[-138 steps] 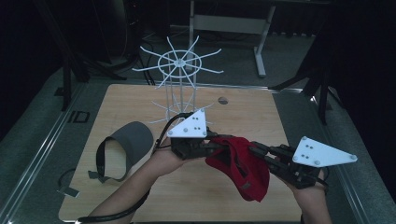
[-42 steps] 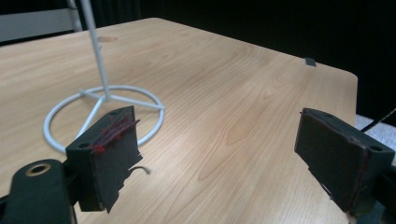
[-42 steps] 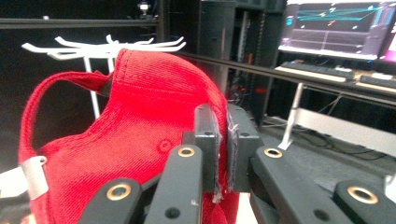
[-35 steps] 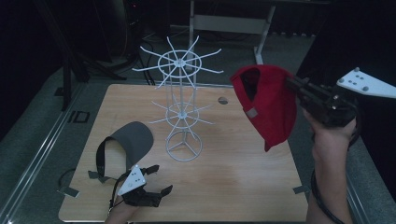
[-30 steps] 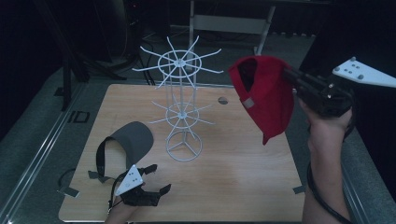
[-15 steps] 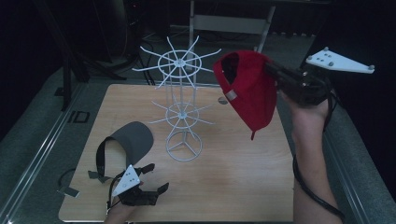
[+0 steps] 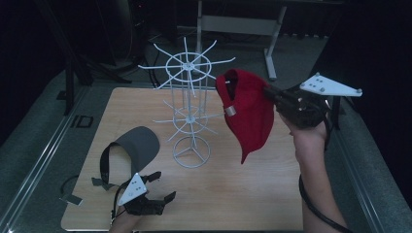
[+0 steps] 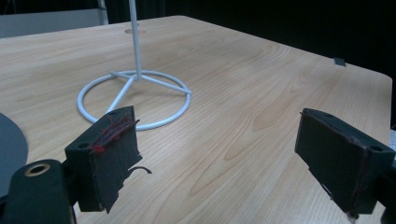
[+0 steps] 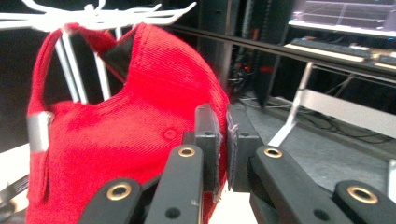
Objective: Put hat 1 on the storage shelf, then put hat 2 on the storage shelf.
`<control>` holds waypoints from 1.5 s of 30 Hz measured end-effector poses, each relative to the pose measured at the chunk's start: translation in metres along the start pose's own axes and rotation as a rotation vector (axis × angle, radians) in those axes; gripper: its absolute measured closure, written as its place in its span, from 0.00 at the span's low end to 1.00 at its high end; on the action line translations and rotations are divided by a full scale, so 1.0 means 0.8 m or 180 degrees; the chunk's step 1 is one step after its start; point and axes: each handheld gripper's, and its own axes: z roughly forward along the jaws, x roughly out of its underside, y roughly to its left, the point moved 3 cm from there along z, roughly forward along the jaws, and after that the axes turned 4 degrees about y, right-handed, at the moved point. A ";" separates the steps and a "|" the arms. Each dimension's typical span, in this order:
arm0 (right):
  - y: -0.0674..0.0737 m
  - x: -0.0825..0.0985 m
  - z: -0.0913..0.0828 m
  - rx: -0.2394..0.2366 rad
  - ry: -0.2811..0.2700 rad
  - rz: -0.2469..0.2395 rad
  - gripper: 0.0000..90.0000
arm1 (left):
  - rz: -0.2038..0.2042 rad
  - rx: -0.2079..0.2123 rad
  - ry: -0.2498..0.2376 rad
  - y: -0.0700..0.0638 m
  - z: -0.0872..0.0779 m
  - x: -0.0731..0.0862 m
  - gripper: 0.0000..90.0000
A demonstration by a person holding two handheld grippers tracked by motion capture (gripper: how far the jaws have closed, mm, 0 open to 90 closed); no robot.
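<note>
Right claw (image 7: 266, 91) clamped on red cap (image 7: 248, 114), beside the white wire rack (image 7: 190, 111); left claw (image 7: 158, 187) wide open, empty, near the rack's base ring, low over the desk (image 7: 252, 184).

The red cap (image 7: 248, 112) hangs in the air just right of the white wire rack (image 7: 188, 104), level with the rack's upper ring of prongs. It is tilted on its side, its open underside toward the rack and its brim pointing down at the table. Its back strap, with a grey metal buckle (image 7: 230, 111), faces the rack. In the right gripper view the cap's top edge sits just under the prongs, with the ribbed red cloth of the crown pinched at its right side.
</note>
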 end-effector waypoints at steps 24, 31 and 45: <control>0.003 0.059 -0.018 -0.0284 -0.0153 0.0023 0.65 | -0.0172 -0.0062 0.0115 0.004 -0.004 0.005 0.15; -0.009 0.089 -0.037 -0.0303 -0.0054 -0.0067 0.43 | -0.0183 0.0000 0.0165 0.006 -0.004 0.006 0.15; -0.039 0.204 -0.033 -0.0109 0.0280 0.0327 0.30 | -0.0178 0.0078 0.0233 0.011 -0.015 0.010 0.15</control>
